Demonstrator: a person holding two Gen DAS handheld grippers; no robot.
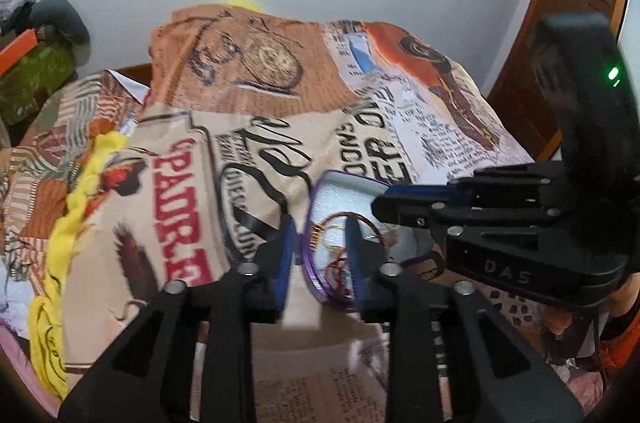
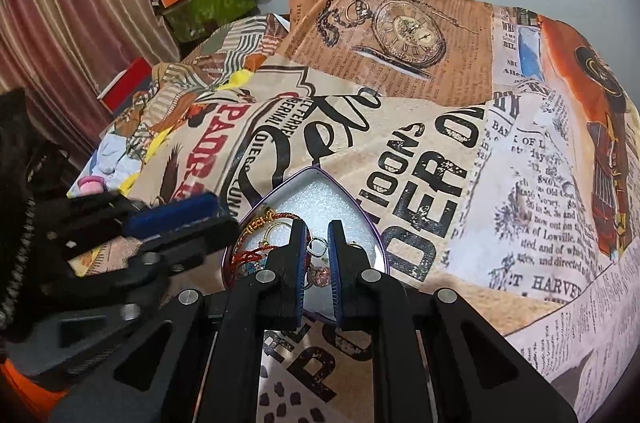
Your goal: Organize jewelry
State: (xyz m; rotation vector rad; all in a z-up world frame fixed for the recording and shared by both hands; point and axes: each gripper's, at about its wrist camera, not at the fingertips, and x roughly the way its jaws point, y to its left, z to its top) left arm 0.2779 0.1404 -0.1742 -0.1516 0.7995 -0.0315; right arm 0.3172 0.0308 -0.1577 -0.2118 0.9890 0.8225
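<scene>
purple-rimmed jewelry box [image 2: 320, 191] lying open on printed bedspread [image 2: 440, 151], red cord bracelet [image 2: 256, 255] and rings inside. left hand-held gripper [image 1: 320, 235] spread, straddling the box rim. right hand-held gripper [image 2: 318, 243] nearly pressed together over a silver ring [image 2: 317, 246]; grip unclear.

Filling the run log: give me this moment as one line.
stage: at jewelry box | box: open, purple rim, white foam, on printed bedsheet | left gripper: open, straddling rim | right gripper: shut, over jewelry
</scene>
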